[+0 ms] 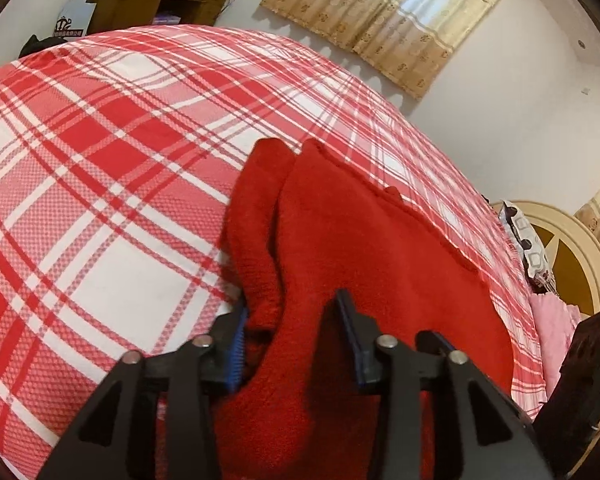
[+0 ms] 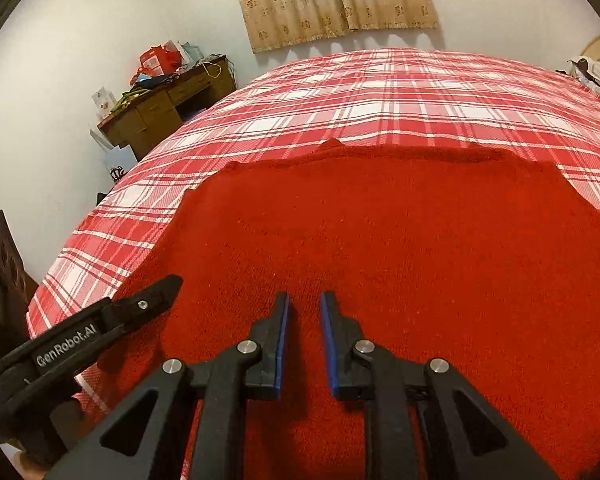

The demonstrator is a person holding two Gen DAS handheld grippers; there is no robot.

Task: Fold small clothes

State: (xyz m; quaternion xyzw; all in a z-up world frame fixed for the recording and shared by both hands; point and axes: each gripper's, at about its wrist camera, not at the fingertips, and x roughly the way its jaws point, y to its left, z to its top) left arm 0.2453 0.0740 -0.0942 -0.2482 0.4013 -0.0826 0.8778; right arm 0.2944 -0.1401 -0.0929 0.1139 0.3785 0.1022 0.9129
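Note:
A red knitted garment (image 2: 400, 240) lies spread on the red-and-white plaid bed (image 2: 380, 92). In the left wrist view the garment (image 1: 360, 248) is bunched, with a raised fold between the fingers. My left gripper (image 1: 294, 304) stands open around that fold, blue pads on either side; it also shows in the right wrist view (image 2: 156, 296) at the garment's left edge. My right gripper (image 2: 304, 300) hovers over the garment's near middle, its jaws a small gap apart with nothing between them.
A wooden desk (image 2: 168, 104) with clutter stands past the bed's far left corner. Beige curtains (image 2: 332, 0) hang on the far wall. A patterned pillow (image 1: 528, 240) and pink cloth (image 1: 556, 320) lie by the cream headboard (image 1: 572, 248).

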